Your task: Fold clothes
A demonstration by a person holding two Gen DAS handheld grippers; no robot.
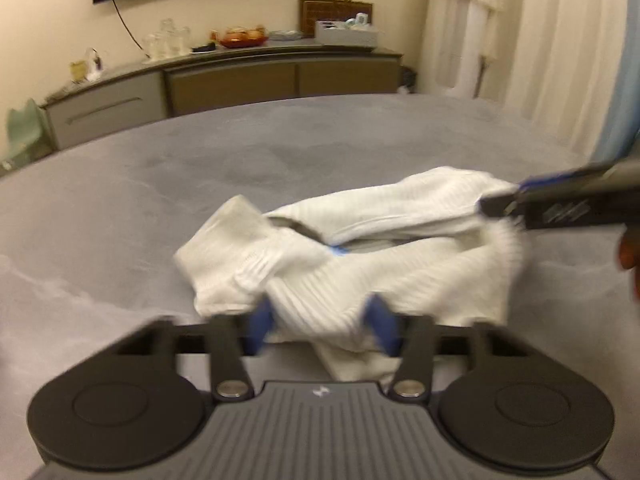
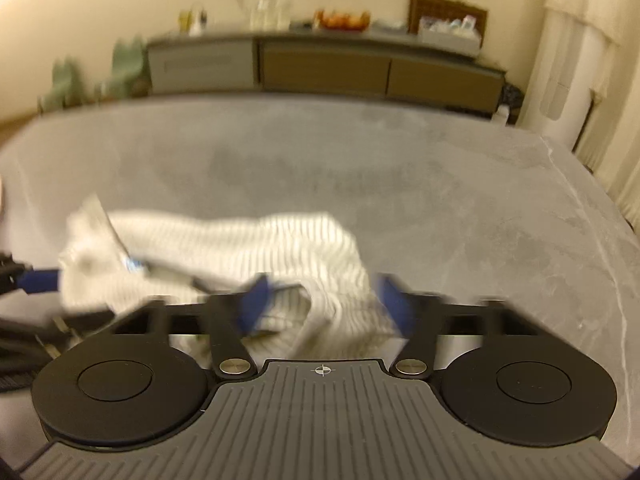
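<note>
**Two tools close in on a crumpled white garment**

While both views are blurred by motion, a white ribbed garment lies bunched on the grey surface. The left tool has its blue fingers spread, with cloth between them; whether they grip it cannot be told. The right tool looks the same, spread around a fold. This seems an early step: taking hold to spread the garment flat. Next, each tool needs a firm edge. Only the left view shows the right tool's tip touching the far edge.
</note>
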